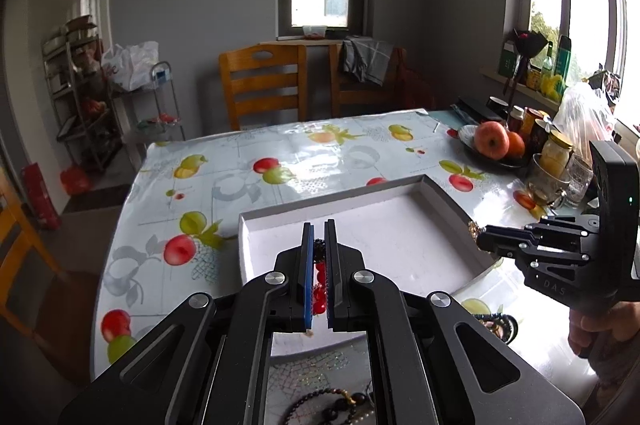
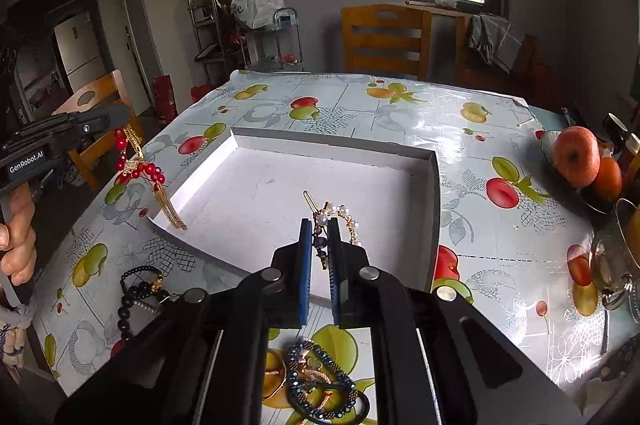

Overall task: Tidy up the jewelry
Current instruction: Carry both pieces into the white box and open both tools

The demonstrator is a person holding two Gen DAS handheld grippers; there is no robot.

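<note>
White tray [image 2: 434, 185]: shallow, raised rim, centre frame, floor bare apart from what hangs over it; open tablecloth [image 2: 360, 105] beyond its far edge. Left gripper [image 1: 319, 249]: pressed on a red-bead and gold-chain piece [image 2: 138, 165], dangling over the tray's left rim. Right gripper [image 2: 320, 245]: pinching a pearl hair clip [image 2: 340, 215] above the tray's near half. Loose bracelets [image 2: 138, 289]: lower left, outside the tray.

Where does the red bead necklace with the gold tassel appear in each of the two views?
Left wrist view: the red bead necklace sits low in the centre, pinched between the left gripper fingers.
Right wrist view: it hangs at the far left from the left gripper, its gold tassel reaching the tray corner.
Shared landmark: the white tray on the table.
</note>
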